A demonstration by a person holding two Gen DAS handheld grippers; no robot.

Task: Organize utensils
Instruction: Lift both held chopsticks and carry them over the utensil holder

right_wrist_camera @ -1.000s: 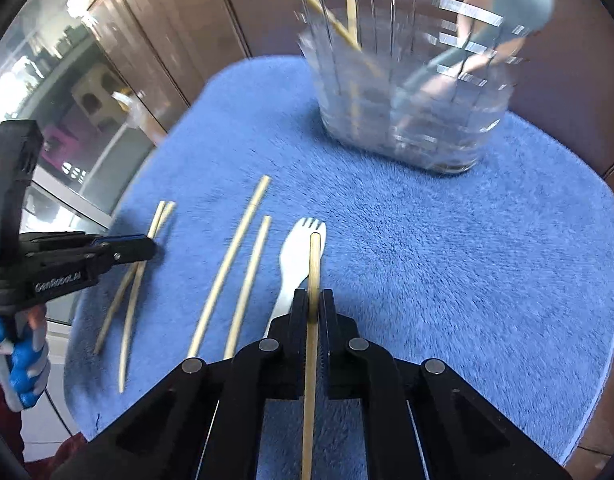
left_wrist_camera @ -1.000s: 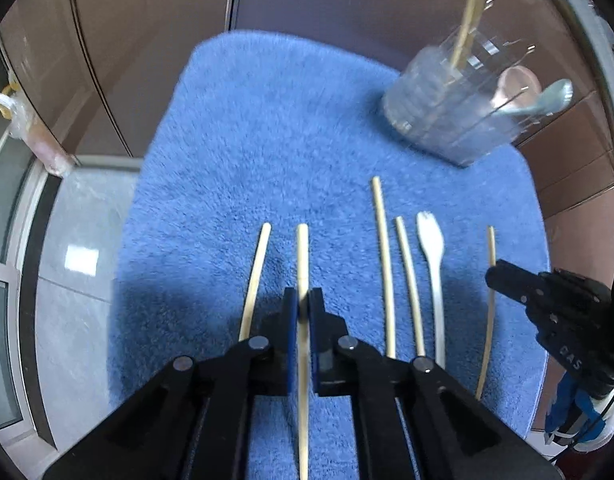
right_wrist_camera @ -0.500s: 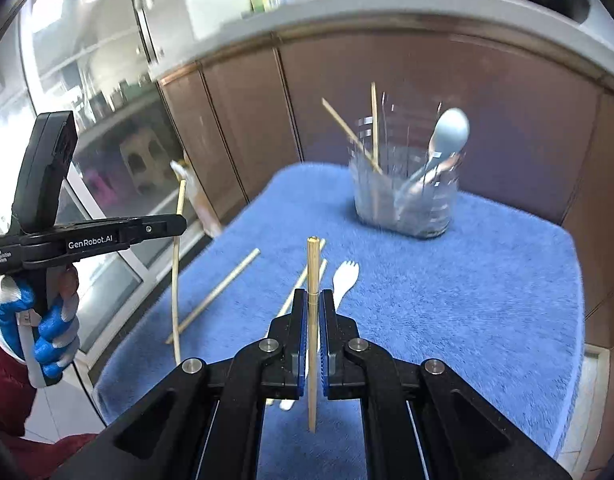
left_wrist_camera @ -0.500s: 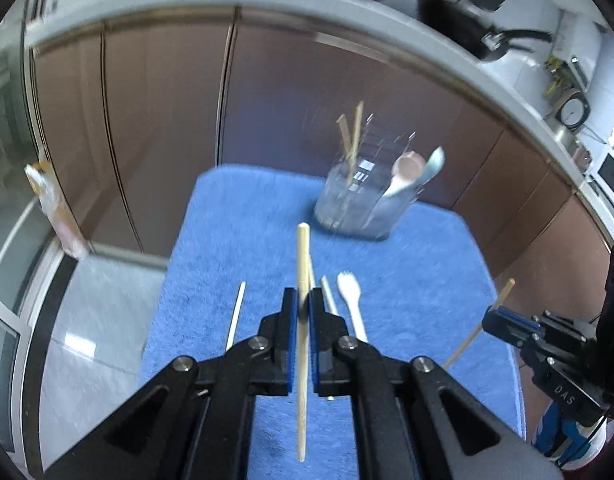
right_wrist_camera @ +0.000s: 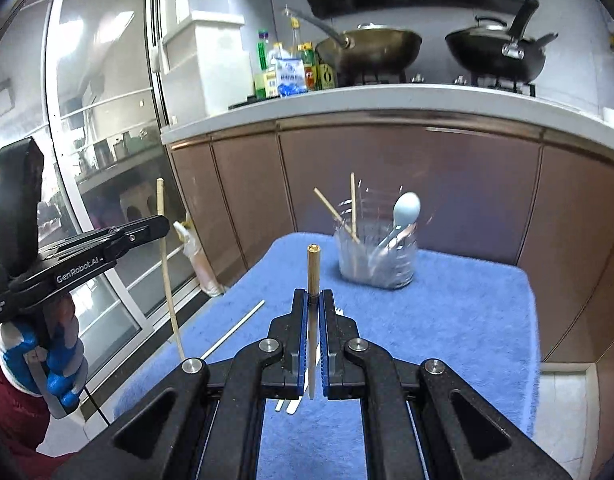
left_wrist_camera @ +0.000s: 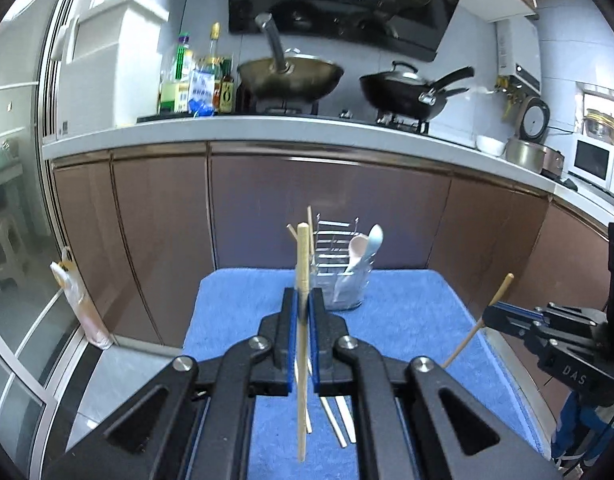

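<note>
Now both fingers are clamped on a chopstick each, held near upright above the blue tabletop.
I see the holder (right_wrist_camera: pixel 377 256) straight ahead of my right gripper (right_wrist_camera: pixel 315 312); my left gripper (left_wrist_camera: pixel 303 312) and its chopstick (left_wrist_camera: pixel 303 320) line up too.

Each gripper is matte black, with two angular linkage arms joined by round silver pivot screws and flat fingers faced with blue pads. The left gripper (right_wrist_camera: pixel 163 226) carries white "GenRobot.AI" lettering along its side; the right gripper (left_wrist_camera: pixel 489 316) shows "DAS". The hand (right_wrist_camera: pixel 57 364) wears a blue-and-grey glove above a dark red sleeve (right_wrist_camera: pixel 15 416).
</note>
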